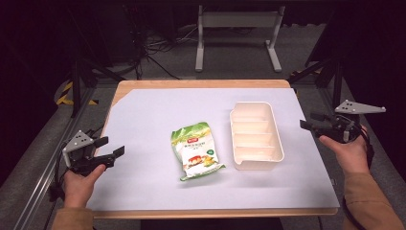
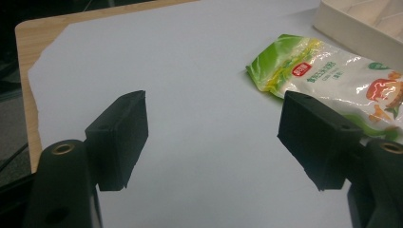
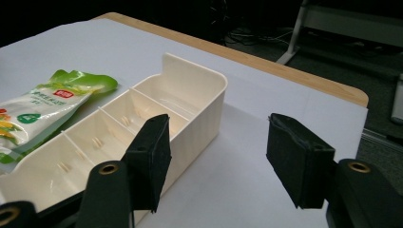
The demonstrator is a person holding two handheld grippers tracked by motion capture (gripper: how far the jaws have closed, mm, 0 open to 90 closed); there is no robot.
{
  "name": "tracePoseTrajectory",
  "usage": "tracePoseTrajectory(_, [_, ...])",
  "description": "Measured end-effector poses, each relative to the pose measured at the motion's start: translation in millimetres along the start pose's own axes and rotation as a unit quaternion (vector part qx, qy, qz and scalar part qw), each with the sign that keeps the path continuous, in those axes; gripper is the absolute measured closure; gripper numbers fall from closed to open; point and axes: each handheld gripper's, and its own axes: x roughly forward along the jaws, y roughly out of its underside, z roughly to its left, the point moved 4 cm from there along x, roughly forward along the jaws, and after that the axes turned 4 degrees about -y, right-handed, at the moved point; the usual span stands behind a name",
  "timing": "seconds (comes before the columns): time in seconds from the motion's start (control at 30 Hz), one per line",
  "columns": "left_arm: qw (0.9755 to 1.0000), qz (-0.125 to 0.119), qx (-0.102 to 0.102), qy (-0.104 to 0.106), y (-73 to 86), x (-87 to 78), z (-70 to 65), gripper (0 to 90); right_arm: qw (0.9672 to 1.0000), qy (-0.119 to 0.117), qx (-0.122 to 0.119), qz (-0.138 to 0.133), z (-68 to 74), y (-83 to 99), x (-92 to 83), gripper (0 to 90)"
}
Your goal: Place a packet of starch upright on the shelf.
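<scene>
A green and white snack bag (image 1: 195,150) lies flat in the middle of the white sheet (image 1: 143,115). To its right stands a cream tray with several empty compartments (image 1: 255,135). My left gripper (image 1: 111,146) hovers open at the table's left edge, well clear of the bag (image 2: 328,71); nothing sits between its jaws (image 2: 211,137). My right gripper (image 1: 309,120) is held open at the right edge, beside the tray (image 3: 142,123), its jaws (image 3: 218,156) pointing past the tray's near corner with only bare sheet between them.
The wooden table edge (image 1: 201,83) rims the white sheet. A white metal frame (image 1: 237,33) and cables stand on the floor behind. Dark stands (image 1: 330,72) flank the table's back corners.
</scene>
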Motion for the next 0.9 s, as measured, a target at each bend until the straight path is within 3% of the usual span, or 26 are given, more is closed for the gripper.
tracePoseTrajectory(0.53, [1.0, 0.002, 0.001, -0.001, -1.7, 4.1, -0.1, 25.9, 0.9992, -0.023, -0.032, 0.009, 31.4, -27.9, 15.9, 34.0])
tracePoseTrajectory(0.7, [1.0, 0.003, 0.003, -0.001, -2.1, 4.7, 0.0, 25.7, 0.9973, -0.057, -0.045, 0.009, 57.5, -48.1, 31.3, 31.2])
tracePoseTrajectory(0.9, [1.0, 0.004, 0.002, 0.001, -2.2, 5.7, 0.1, 25.6, 0.9929, -0.095, -0.069, 0.02, 90.9, -70.8, 54.6, 28.5])
